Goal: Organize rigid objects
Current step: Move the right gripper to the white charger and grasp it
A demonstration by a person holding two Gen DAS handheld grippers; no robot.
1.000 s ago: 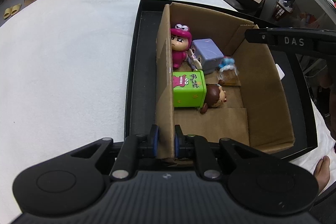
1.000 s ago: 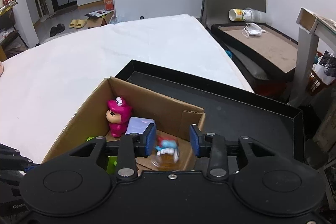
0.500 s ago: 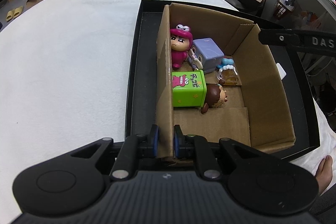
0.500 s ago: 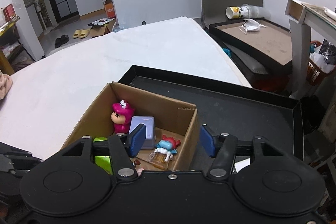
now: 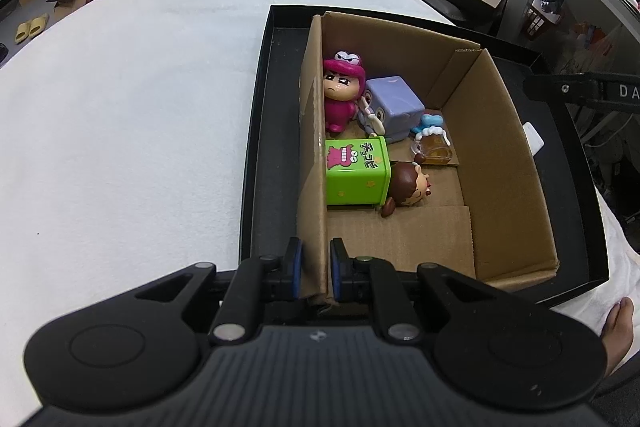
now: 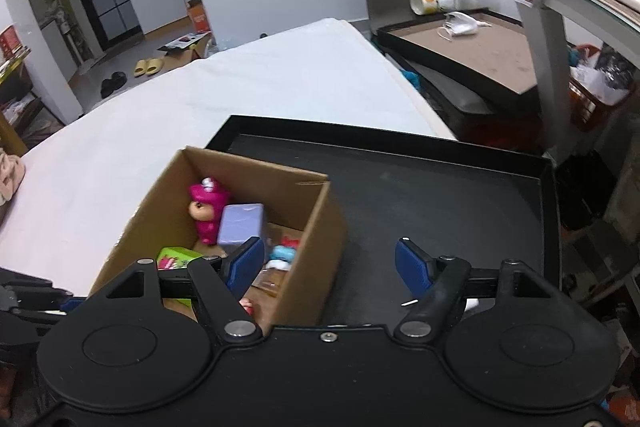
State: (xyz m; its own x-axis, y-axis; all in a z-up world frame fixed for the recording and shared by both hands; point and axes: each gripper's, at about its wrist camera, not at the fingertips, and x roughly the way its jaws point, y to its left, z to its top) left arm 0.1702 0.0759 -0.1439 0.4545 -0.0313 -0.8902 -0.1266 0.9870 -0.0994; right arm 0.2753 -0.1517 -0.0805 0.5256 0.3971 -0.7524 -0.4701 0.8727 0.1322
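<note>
Left claw (image 5: 313,273) pinches the cardboard box (image 5: 500,163) wall inside the black tray (image 5: 256,155); 5 toys sit inside. Right claw (image 6: 330,263), just been opening, holds nothing.

White cloth-covered tabletop (image 5: 120,131) spreads left of the black shallow tray (image 6: 460,187). Behind it, a 2nd black-rimmed tray w/ brown board base (image 6: 472,47) holds a crumpled white face mask (image 6: 460,25); a yellow-and-white cup on its side (image 6: 434,1) lies just behind. Yellow slippers (image 6: 148,67) and dark shoes (image 6: 113,82) on the floor near an orange carton (image 6: 199,19). Grey metal shelf post (image 6: 548,39) at right.
</note>
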